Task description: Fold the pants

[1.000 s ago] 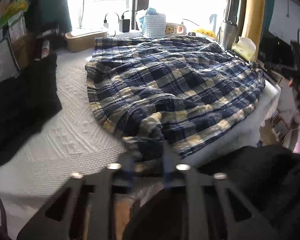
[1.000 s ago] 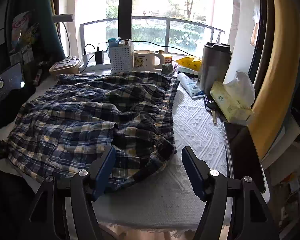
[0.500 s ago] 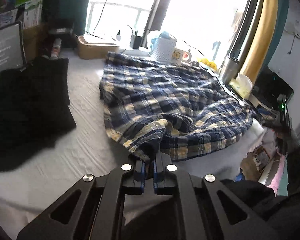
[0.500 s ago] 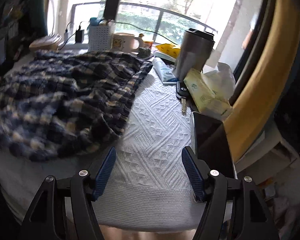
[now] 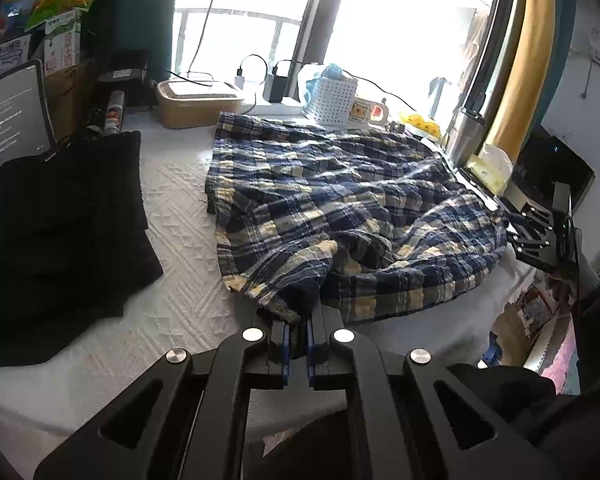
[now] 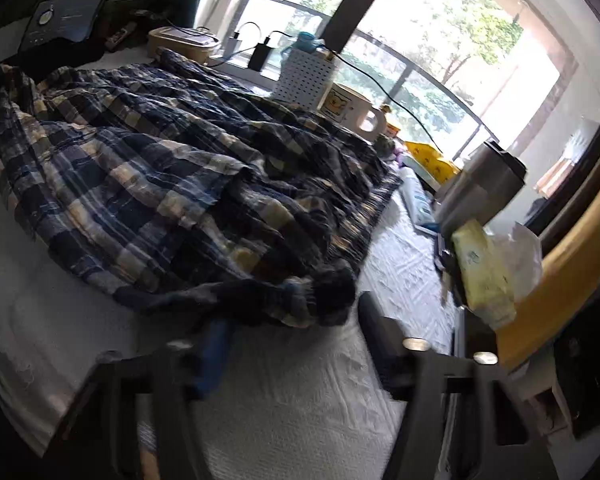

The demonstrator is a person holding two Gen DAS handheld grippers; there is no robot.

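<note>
Blue and cream plaid pants (image 5: 340, 208) lie rumpled on a white textured cloth (image 5: 172, 264). My left gripper (image 5: 298, 332) is shut on a near corner of the pants at the cloth's front edge. My right gripper (image 6: 296, 320) is open, its fingers spread either side of the pants' near right corner (image 6: 324, 292), which lies between them. The view is blurred. The right gripper also shows in the left wrist view (image 5: 540, 236) at the pants' right edge.
Black folded garments (image 5: 60, 232) lie left of the pants. Along the window stand a tan box (image 5: 196, 104), a white perforated basket (image 5: 332, 100), a mug (image 6: 352, 108), a steel tumbler (image 6: 484, 184) and a tissue pack (image 6: 484, 276). A tablet (image 5: 12, 120) stands far left.
My left gripper kept its hold and pulled the pants corner back and up. My right gripper swung left and forward from the bare cloth to the pants' near right corner.
</note>
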